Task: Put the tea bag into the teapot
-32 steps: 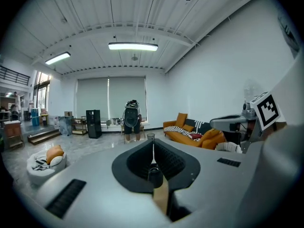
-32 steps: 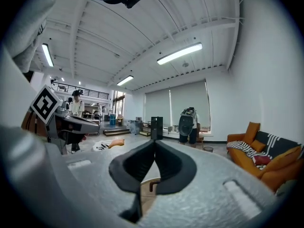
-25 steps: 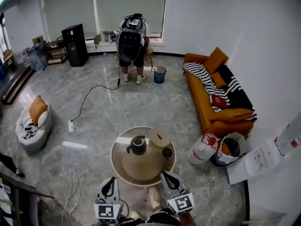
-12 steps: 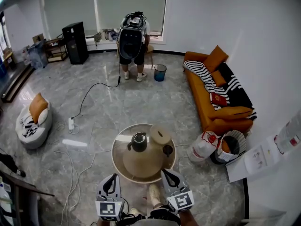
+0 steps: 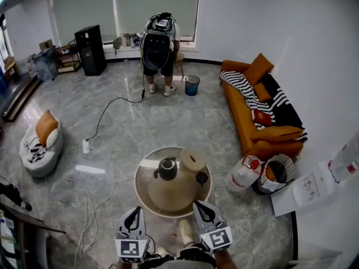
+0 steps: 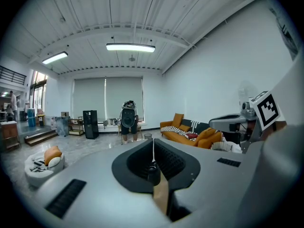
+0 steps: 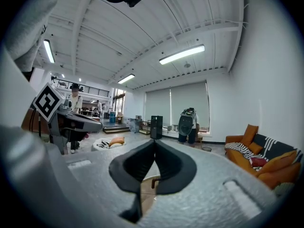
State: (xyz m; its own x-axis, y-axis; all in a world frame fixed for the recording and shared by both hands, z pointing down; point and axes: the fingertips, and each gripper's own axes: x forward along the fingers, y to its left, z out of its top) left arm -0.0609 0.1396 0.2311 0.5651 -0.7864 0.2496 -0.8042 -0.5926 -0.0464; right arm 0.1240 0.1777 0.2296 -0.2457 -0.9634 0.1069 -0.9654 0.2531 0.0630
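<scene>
A round low table [image 5: 147,196] stands just ahead of me, with a tan mat on it. On the mat sit a dark teapot [image 5: 166,168], a tan round lidded container [image 5: 192,160] and a small dark cup [image 5: 202,178]. I cannot make out a tea bag. My left gripper [image 5: 133,217] and right gripper [image 5: 201,210] hover at the table's near edge, short of the teapot. The left gripper [image 6: 153,142] has its jaws shut with nothing between them. So does the right gripper [image 7: 155,142].
A person [image 5: 157,46] stands at the far window, back turned. An orange sofa [image 5: 252,122] lines the right wall. Bags [image 5: 245,175] lie right of the table. Cables and a power strip [image 5: 85,147] run across the floor at left, near a white beanbag seat [image 5: 36,150].
The view has drifted a little, so the table sits slightly higher in the picture. Both grippers stay shut at the table's near edge.
</scene>
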